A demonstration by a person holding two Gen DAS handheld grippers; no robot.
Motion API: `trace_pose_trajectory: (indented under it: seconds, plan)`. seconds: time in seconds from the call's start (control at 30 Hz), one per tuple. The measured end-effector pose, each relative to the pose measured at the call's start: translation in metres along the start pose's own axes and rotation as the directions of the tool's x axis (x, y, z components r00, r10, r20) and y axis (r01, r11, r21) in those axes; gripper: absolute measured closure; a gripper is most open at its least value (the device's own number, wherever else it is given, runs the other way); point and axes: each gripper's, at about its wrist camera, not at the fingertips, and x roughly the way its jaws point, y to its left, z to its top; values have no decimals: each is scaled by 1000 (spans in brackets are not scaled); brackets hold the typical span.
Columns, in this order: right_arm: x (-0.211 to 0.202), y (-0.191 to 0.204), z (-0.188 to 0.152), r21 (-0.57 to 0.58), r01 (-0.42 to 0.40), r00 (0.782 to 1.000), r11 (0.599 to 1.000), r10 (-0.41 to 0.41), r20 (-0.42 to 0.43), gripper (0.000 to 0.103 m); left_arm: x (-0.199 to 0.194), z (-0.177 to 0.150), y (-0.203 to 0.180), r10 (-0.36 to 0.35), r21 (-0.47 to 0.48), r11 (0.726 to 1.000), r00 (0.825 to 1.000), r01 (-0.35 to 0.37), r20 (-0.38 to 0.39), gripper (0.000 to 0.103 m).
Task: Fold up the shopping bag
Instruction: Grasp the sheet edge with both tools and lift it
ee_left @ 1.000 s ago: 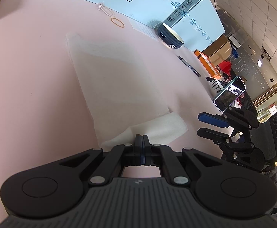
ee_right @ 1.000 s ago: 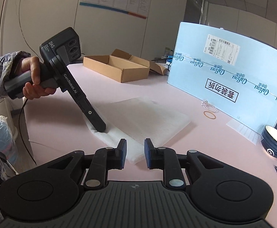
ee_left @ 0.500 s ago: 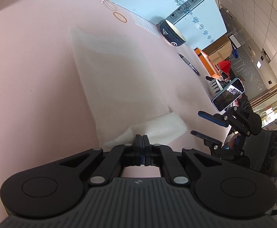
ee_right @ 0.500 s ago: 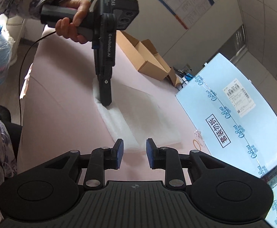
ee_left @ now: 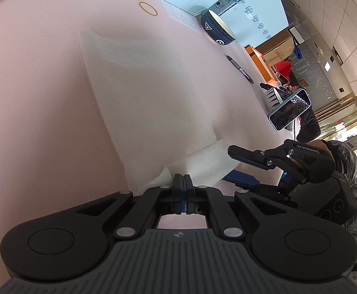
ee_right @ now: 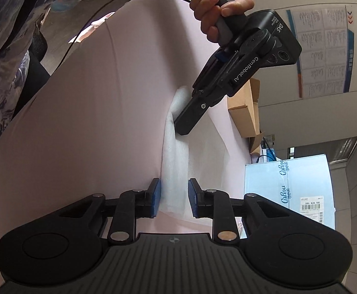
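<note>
1. Left gripper [ee_left: 183, 183]: jaws pressed fully together on the near corner of the shopping bag [ee_left: 139, 93]. The pinched corner is lifted and doubled over the sheet below it.
2. Right gripper [ee_right: 173, 196]: jaws parted by a moderate gap with nothing between them. It hovers at the other end of the same near edge, the turned-over strip lying in line with the gap.
3. Bag position: flat on the pink table [ee_left: 31, 98], running away from the grippers towards the blue carton [ee_right: 288, 183].
4. Handling, as judged: thin, white, semi-translucent material, very light and limp. It will sag between two holds and slide readily on the smooth top. No breakage risk; creasing and layers slipping apart are the concerns.
5. Recommended hold: the free corner of the near edge, gripping all layers just inside the margin, matching the left hold so the edge travels level.
6. Near clearance: bare table lies to both sides of the bag.
7. Far clearance: rubber band [ee_left: 148, 8], bowl [ee_left: 218, 30] and pen [ee_left: 240, 69] sit beyond the bag's far end, near the carton. A fold carried away from the person should, in my judgement, land short of them. The cardboard box [ee_right: 245, 112] stands well apart.
</note>
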Motion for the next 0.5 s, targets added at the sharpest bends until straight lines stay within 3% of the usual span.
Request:
trace_pose_trajectory:
  seconds: [0.03, 0.1, 0.2, 0.3, 0.37, 0.4, 0.43, 0.5]
  plan:
    - [2, 3, 1, -17, -3, 1000, 1000, 3, -1, 98, 0, 0, 1, -5, -5, 1000, 1000, 5, -1, 101]
    - [5, 8, 1, -34, 10, 1000, 999, -10, 0, 99, -1, -1, 1, -4, -5, 1000, 1000, 4, 1, 101]
    - [3, 1, 0, 59, -3, 1000, 998, 2, 9, 99, -7, -4, -1, 16, 9, 1000, 1000, -16, 19, 102]
    - [1, -6, -2, 129, -23, 1000, 991, 20, 20, 99, -28, -12, -10, 97, 59, 993, 989, -104, 108, 92]
    - [1, -10, -3, 165, -38, 999, 986, 34, 26, 99, -44, -23, -28, 136, 161, 973, 973, -167, 188, 85]
    - [1, -12, -3, 180, -51, 998, 982, 46, 31, 99, -51, -31, -45, 165, 255, 940, 957, -226, 240, 81]
    - [2, -14, -4, 194, -61, 998, 979, 55, 36, 99, -52, -38, -59, 194, 335, 898, 941, -283, 276, 70]
    - [3, -21, -6, 235, -90, 995, 968, 80, 54, 99, -46, -51, -86, 244, 489, 784, 914, -382, 323, 52]
